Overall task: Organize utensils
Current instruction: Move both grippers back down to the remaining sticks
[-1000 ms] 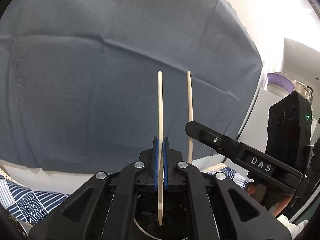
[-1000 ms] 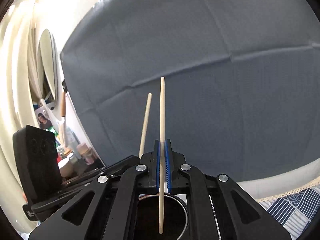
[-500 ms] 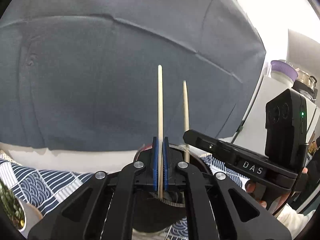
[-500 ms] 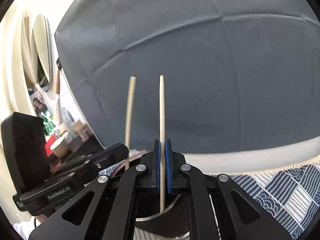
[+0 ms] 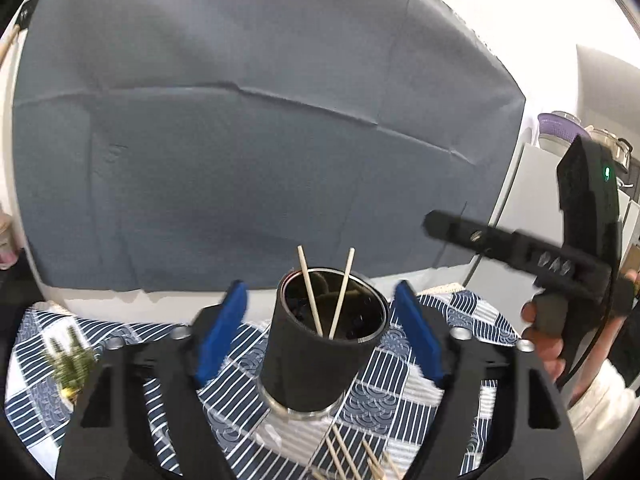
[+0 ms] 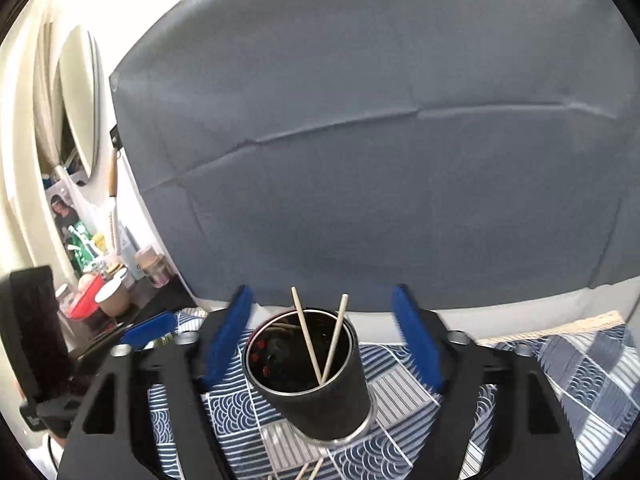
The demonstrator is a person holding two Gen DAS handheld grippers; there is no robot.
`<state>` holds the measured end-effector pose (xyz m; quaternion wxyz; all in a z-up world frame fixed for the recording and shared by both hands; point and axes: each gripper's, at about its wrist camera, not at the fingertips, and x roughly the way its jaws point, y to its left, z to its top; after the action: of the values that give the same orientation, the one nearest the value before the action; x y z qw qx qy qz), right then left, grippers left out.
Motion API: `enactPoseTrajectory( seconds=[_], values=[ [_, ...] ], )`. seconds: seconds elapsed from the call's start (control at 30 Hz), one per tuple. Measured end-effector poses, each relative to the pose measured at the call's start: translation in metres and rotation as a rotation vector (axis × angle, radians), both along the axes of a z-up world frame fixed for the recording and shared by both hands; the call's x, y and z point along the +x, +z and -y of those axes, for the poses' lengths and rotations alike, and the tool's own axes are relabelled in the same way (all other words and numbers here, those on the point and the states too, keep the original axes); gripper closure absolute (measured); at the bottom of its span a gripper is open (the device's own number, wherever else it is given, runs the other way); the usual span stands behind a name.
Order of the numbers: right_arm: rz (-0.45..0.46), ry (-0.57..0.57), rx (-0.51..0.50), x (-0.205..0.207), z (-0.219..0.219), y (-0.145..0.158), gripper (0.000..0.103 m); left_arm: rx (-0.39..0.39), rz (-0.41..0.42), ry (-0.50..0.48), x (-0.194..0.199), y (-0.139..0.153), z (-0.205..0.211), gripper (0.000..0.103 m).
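Observation:
A black cylindrical holder (image 5: 316, 364) with a metal base stands on a blue-and-white patterned cloth. Two wooden chopsticks (image 5: 310, 296) stand crossed inside it. It also shows in the right wrist view (image 6: 324, 396), with the two chopsticks (image 6: 334, 338) leaning in it. My left gripper (image 5: 320, 332) is open and empty, its blue pads (image 5: 222, 332) on either side of the holder. My right gripper (image 6: 322, 336) is open and empty, likewise straddling the holder; it also shows at the right of the left wrist view (image 5: 436, 226).
Several more wooden chopsticks (image 5: 352, 460) lie on the cloth (image 5: 408, 400) in front of the holder. A small green plant (image 5: 70, 364) sits at the left. A grey backdrop (image 5: 260, 160) hangs behind. Bottles and cups (image 6: 108, 284) crowd a shelf at the left.
Both grippers have opened and let go of their chopsticks, which now stand in the holder. Both grippers have pulled back and up, so the whole holder shows.

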<state>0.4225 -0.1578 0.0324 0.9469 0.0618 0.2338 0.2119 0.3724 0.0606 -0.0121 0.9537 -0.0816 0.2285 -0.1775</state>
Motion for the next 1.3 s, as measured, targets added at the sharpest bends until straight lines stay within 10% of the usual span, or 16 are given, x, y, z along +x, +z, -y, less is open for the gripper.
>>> enactPoseTrajectory(
  seconds=[0.3,0.83,1.3],
  values=[
    [-0.139,-0.062,-0.076,-0.040,0.013,0.009,0.017,0.036,-0.123,0.085,-0.040,0.002,-0.005,0.006],
    [-0.483,-0.015,-0.241,-0.101,0.027,-0.140,0.017,0.126,-0.495,0.101,-0.107,-0.117,0.012,0.006],
    [-0.623,-0.028,-0.299,-0.108,0.021,-0.204,0.017,0.331,-0.604,0.101,-0.125,-0.165,0.049,0.006]
  ],
)
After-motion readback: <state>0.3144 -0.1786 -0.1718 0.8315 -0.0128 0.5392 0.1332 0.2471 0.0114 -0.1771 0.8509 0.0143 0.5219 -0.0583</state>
